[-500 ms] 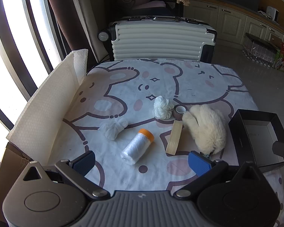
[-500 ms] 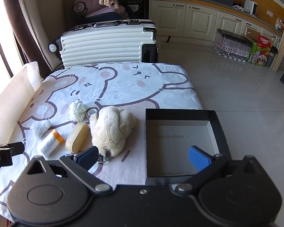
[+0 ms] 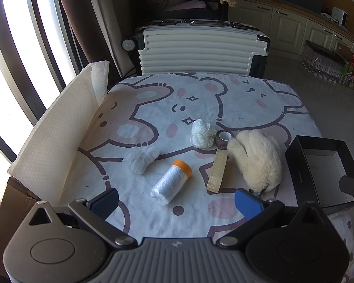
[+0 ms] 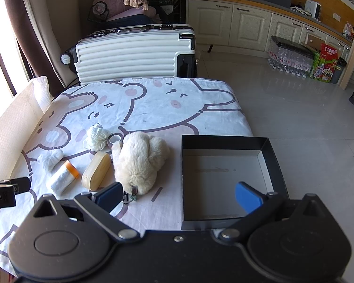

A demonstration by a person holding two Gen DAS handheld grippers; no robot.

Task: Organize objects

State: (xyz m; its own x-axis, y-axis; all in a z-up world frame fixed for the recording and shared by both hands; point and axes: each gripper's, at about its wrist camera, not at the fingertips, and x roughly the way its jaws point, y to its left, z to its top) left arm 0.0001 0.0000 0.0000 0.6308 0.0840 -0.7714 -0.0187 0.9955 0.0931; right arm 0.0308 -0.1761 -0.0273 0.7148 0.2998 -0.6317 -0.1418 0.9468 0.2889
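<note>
- Change since half a second ago: I find none. Both views match the earlier pair; no object on the surface [image 3: 224, 99] has shifted and neither gripper has advanced. I read this as the outset of the task, with nothing yet sorted.
- Left gripper [image 3: 177, 200]: its blue pads stand as wide apart as they go and hold nothing. It hangs over the near edge of the surface, with the plastic-film roll [image 3: 171, 182] just ahead at 12 o'clock.
- Right gripper [image 4: 179, 194]: likewise spread fully and empty. Its right pad sits over the box floor; its left pad is just beside the tail end of the plush toy [image 4: 139, 160].
- Container: the black box [image 4: 224, 139] lies at 3 o'clock on the surface, its lid off or absent. Its pale floor is bare; I see nothing inside.
- Loose objects, all outside the box, clustered at 9 to 10 o'clock of it: plush toy nearest; wooden case [image 4: 96, 171] touching or just beside the toy; plastic-film roll with orange cap; knotted white cloth [image 4: 50, 159]; yarn ball [image 4: 96, 136]; tape roll [image 4: 115, 138] wedged between yarn and toy.
- Judgement: the plush toy is the closest candidate for the right gripper; its soft pile should compress under the pads.
- Background: a ribbed suitcase [image 4: 129, 54] stands at 12 o'clock beyond the surface.
</note>
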